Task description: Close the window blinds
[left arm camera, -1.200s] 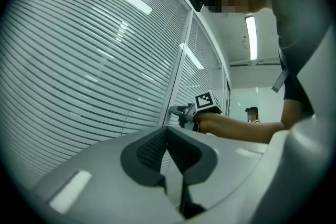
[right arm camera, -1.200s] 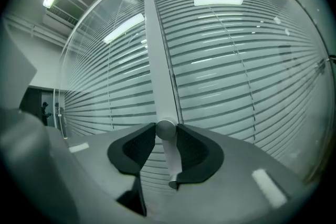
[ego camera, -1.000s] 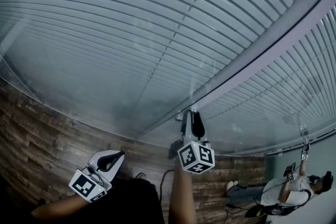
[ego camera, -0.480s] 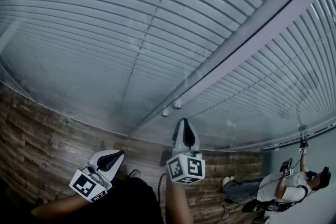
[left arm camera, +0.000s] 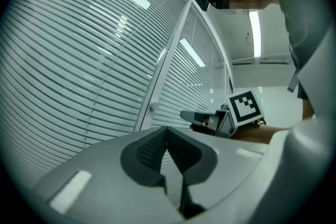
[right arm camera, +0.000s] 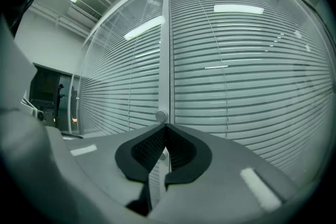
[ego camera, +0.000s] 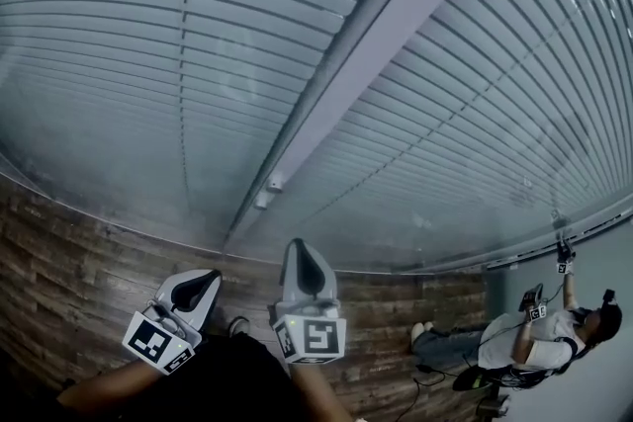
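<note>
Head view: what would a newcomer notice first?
The slatted window blinds fill nearly the whole view, split by a pale frame bar running diagonally. At the bottom, the left gripper and right gripper point at them, both shut and empty; the right one's jaws have just closed.

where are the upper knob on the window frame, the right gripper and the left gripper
upper knob (right arm camera: 161, 115), right gripper view, its round face
right gripper (ego camera: 300, 247), head view, tip of shut jaws
left gripper (ego camera: 210, 278), head view, tip of shut jaws
</note>
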Tool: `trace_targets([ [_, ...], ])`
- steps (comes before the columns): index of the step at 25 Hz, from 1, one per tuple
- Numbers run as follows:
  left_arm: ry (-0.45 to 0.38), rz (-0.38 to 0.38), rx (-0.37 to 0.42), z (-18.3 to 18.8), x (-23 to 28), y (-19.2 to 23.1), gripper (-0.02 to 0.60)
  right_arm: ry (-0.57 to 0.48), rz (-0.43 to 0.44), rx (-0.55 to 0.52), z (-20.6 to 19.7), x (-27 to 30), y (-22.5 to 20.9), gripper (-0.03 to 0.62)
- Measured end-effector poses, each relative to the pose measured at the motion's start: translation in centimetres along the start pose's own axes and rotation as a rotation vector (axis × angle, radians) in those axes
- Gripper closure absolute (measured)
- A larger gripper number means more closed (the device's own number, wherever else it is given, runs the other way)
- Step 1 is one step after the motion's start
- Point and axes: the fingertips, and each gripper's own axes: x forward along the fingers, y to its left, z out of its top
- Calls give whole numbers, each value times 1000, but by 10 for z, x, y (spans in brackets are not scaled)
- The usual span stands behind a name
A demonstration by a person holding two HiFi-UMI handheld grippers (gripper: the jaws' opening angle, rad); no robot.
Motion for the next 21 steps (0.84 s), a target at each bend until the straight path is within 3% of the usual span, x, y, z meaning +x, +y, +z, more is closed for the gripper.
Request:
trace_targets([
  [16,15,43,40,-8,25,-24,583,-23,52,24,-4,-15,-14,594],
  [21,13,44,5,-11,27,-31,583,-15,69,10,-7,-20,-13,594],
])
